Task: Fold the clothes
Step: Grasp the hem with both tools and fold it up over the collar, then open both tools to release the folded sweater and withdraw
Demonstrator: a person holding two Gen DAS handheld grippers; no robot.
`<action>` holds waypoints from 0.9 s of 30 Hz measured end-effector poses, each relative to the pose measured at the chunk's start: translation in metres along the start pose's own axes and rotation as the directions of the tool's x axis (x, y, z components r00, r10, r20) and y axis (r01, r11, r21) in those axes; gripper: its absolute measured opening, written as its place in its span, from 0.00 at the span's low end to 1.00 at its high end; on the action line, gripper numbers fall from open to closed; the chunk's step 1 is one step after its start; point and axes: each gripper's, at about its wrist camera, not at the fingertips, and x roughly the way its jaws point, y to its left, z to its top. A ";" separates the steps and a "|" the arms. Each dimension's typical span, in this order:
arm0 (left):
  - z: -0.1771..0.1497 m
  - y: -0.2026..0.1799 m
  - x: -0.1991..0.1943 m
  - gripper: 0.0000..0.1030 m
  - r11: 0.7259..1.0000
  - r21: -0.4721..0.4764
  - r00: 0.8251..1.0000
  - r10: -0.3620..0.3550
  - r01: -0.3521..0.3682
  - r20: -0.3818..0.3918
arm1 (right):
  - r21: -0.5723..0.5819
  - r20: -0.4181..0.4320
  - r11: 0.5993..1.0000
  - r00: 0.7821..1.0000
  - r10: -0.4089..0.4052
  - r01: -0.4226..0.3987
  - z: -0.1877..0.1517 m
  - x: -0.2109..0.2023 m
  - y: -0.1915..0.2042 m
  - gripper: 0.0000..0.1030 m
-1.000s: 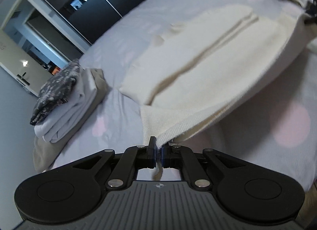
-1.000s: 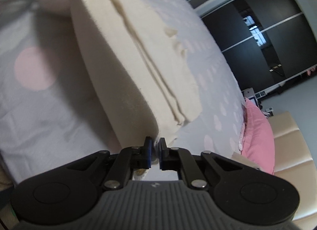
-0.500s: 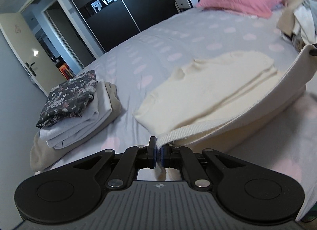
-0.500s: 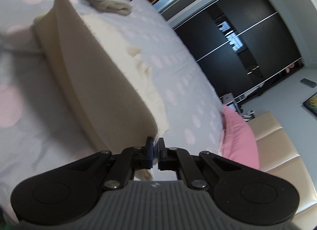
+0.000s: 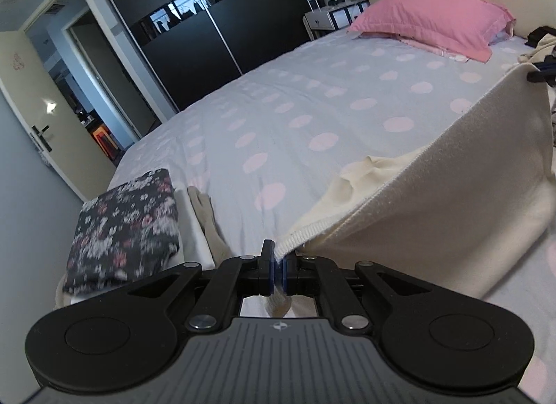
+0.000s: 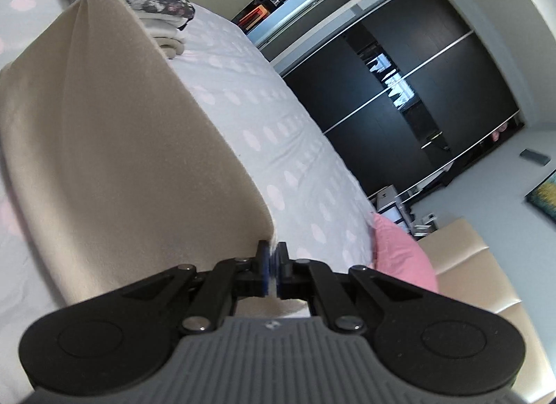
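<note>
In the left wrist view, your left gripper point(image 5: 278, 266) has its fingers pinched on the ribbed hem corner of the cream garment point(image 5: 434, 216), which rises off the bed point(image 5: 278, 126) toward the far right so it can fold over, clear of the folded stack point(image 5: 125, 223) at near left. In the right wrist view, your right gripper point(image 6: 272, 270) clamps the opposite corner, keeping the edge taut as a raised sheet.

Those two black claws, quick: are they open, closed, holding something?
Left gripper: closed, pinching a ribbed hem corner of the cream garment.
Right gripper: closed, pinching another edge of it.
</note>
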 end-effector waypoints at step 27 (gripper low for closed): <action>0.005 0.026 0.242 0.21 0.982 -0.144 0.960 -0.155 0.123 -0.232 | 0.277 -0.216 0.946 0.948 0.233 -0.170 0.003 0.257 -0.003 0.28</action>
